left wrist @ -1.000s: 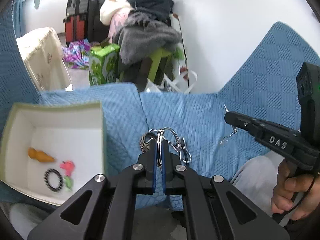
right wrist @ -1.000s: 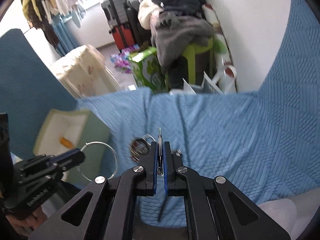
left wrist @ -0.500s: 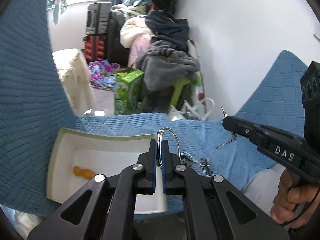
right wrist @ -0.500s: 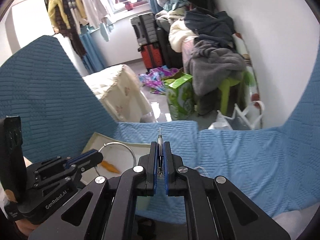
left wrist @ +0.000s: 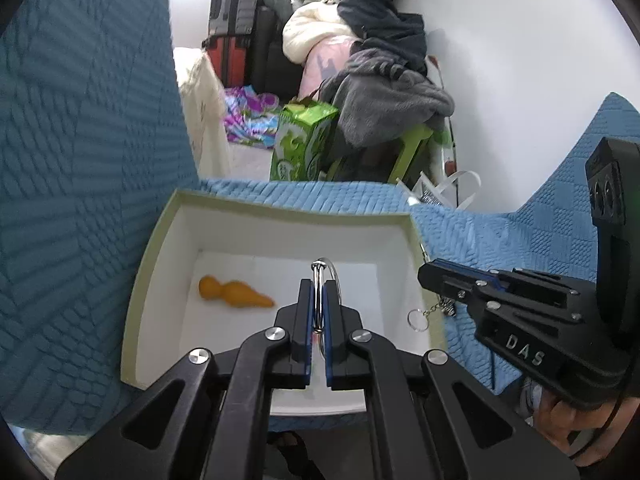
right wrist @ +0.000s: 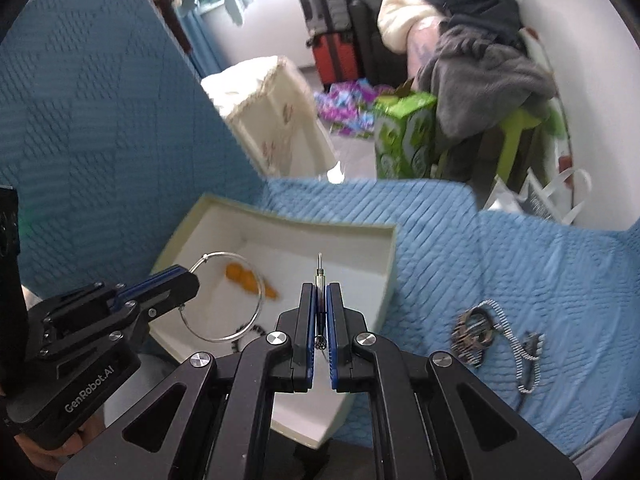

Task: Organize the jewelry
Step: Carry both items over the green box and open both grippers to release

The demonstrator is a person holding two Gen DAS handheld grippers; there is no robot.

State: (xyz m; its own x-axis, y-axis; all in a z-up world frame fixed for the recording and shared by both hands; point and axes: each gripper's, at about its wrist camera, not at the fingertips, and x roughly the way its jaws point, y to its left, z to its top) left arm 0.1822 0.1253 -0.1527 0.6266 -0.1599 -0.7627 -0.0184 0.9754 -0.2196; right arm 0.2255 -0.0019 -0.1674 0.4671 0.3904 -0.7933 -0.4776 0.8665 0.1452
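In the left wrist view, the left gripper (left wrist: pixel 317 312) is seen closed on a thin silver hoop (left wrist: pixel 325 276), which is held edge-on between the blue pads and poised above the open white box (left wrist: pixel 280 216) resting on the blue quilted cover (left wrist: pixel 80 160). An orange gourd-shaped charm (left wrist: pixel 234 293) lies on the box floor, apart from the hoop. At the right, the right gripper (left wrist: pixel 426 276) is seen over the box's right wall, with a small ring on a short chain (left wrist: pixel 426 312) dangling below it. The hoop is judged to be light, springy wire, easily bent and slippery against the pads, so a hold across the wire near its clasp would be safest. In the right wrist view, the right gripper (right wrist: pixel 319 312) is clamped narrowly on a slim metal pin (right wrist: pixel 319 280) that stands upright between the pads; it is judged stiff, very light and prone to twisting out if the grip is eased. The left gripper (right wrist: pixel 188 280) is seen at the left with the hoop (right wrist: pixel 224 300) hanging over the box (right wrist: pixel 340 228). Well apart on the cover (right wrist: pixel 540 280), a dark metal bracelet-like piece (right wrist: pixel 472 332) and a striped cord (right wrist: pixel 516 344) lie untaken; the cord is judged limp and best pinched at its metal end.
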